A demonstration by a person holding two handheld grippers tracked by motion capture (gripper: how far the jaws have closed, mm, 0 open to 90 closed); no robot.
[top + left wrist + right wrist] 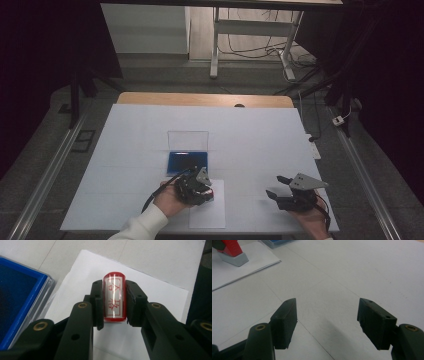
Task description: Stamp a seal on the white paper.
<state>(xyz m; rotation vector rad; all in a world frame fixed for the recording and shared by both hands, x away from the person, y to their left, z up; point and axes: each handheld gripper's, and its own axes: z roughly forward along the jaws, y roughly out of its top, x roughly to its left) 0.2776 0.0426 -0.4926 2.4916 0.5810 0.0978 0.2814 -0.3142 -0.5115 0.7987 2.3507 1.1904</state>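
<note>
Clenched jaws of your left gripper (113,303) hold the red stamp (113,297); press squarely onto the paper sheet (150,297). Right gripper (327,322) stands released.

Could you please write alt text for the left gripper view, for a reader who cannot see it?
The left gripper clamps a red stamp, with red characters on its white label, between two black jaws above a white sheet of paper. A blue ink pad case lies at the left on the white table.

glossy red clear-plastic stamp (114,299), matt black plastic left gripper (114,305) with brass rivets, smooth white paper sheet (155,290), shiny blue plastic case (37,292)
</note>
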